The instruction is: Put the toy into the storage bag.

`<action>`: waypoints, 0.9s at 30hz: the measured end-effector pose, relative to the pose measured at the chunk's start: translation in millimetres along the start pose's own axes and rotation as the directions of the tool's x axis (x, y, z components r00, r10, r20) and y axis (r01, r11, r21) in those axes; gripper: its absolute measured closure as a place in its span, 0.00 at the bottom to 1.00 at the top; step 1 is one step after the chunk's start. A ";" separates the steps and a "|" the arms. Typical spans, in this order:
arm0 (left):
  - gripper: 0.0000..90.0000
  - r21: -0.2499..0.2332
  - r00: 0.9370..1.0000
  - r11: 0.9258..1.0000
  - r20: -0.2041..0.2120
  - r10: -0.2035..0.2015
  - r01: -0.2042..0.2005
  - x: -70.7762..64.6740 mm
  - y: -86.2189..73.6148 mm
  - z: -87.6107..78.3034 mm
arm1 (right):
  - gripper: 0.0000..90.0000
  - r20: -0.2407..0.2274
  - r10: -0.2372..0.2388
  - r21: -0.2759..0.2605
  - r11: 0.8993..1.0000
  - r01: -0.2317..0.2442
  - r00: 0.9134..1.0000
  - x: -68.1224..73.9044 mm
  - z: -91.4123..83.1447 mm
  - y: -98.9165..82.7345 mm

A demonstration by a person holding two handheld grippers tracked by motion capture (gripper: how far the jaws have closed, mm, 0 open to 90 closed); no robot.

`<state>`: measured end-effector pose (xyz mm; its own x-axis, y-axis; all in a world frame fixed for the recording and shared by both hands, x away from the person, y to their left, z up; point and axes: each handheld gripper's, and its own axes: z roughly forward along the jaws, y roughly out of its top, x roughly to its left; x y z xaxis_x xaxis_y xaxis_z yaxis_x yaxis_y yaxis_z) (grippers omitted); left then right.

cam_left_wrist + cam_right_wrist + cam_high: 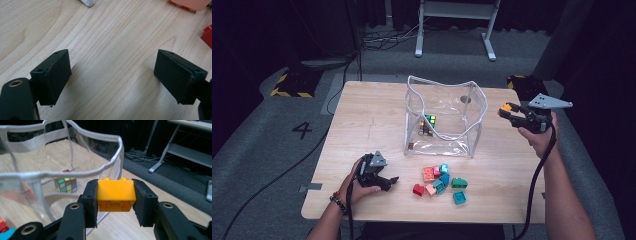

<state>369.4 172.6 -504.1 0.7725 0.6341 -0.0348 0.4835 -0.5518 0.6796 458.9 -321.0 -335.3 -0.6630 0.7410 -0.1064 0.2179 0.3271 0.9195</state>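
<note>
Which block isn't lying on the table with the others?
The orange block. The right gripper pinches it up in the air beside the clear bag, while the other blocks lie on the table.

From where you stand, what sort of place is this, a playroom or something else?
Probably a lab or recording studio: dark curtains around a lone wooden table, hazard tape and cables on the grey floor, and handheld grippers sorting toy bricks.

Cut off by the left gripper view's edges: a pink brick [191, 4], a red brick [208, 36] and a white bag corner [87, 2]; too small in the high view to identify: small dark item [411, 146] inside the clear bag [472, 125].
</note>
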 end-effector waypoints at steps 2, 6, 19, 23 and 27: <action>0.16 0.000 1.000 1.000 0.001 0.000 0.000 0.0 0.0 0.0 | 0.65 -0.005 0.007 -0.010 1.000 -0.007 1.000 -2.2 0.2 5.9; 0.16 0.001 1.000 1.000 -0.004 0.008 -0.008 0.6 0.3 -0.3 | 0.65 -0.008 0.002 -0.011 1.000 -0.002 1.000 -4.9 2.5 17.4; 0.16 0.000 1.000 1.000 -0.004 0.008 -0.008 0.6 0.2 -0.1 | 0.66 -0.020 -0.015 -0.019 1.000 0.014 1.000 -12.6 8.4 48.9; 0.16 0.001 1.000 1.000 -0.005 0.008 -0.008 0.5 0.2 -0.1 | 0.65 -0.030 -0.024 -0.021 1.000 0.023 0.999 -11.7 12.8 59.2; 0.16 0.001 1.000 1.000 -0.005 0.008 -0.008 0.6 0.3 -0.2 | 0.65 -0.040 -0.027 -0.020 0.999 0.026 0.999 -9.1 19.5 67.1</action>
<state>369.9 172.9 -503.8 0.7745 0.6321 -0.0256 0.4775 -0.5576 0.6790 493.5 -294.4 -279.9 -0.6964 0.7082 -0.1161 0.1864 0.3347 0.9237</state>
